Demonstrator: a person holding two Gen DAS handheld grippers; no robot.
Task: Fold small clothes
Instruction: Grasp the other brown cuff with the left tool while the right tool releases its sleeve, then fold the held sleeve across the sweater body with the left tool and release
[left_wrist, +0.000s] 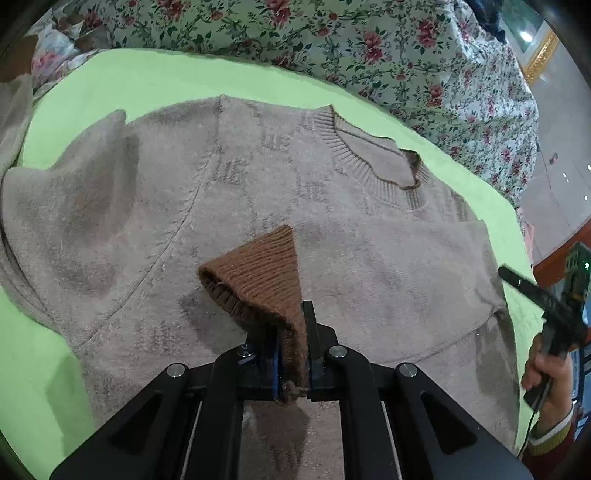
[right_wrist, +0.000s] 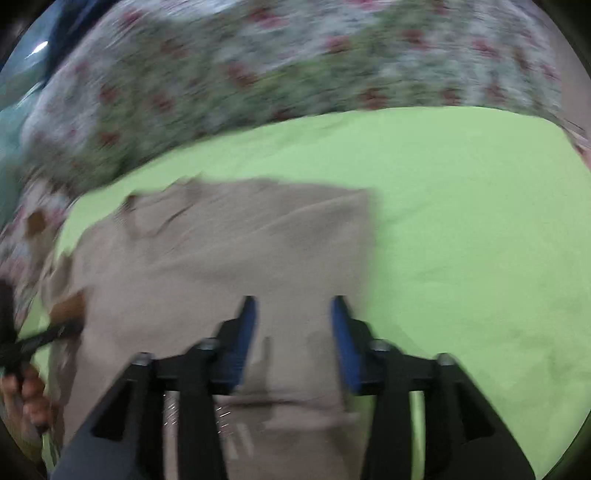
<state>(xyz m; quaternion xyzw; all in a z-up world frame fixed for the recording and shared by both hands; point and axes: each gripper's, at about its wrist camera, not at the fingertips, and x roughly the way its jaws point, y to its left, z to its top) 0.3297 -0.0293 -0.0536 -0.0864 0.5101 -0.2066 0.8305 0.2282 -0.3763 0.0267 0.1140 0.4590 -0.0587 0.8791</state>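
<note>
The beige sweater (left_wrist: 258, 206) lies spread flat on the green sheet (left_wrist: 147, 77), collar (left_wrist: 373, 162) toward the floral bedding (left_wrist: 369, 40). The left gripper (left_wrist: 291, 332) has its jaws clamped on the brown ribbed cuff (left_wrist: 258, 273), holding it above the sweater's front. In the blurred right wrist view, the right gripper (right_wrist: 293, 317) hangs over the sweater's lower part with jaws wide apart, gripping nothing.
</note>
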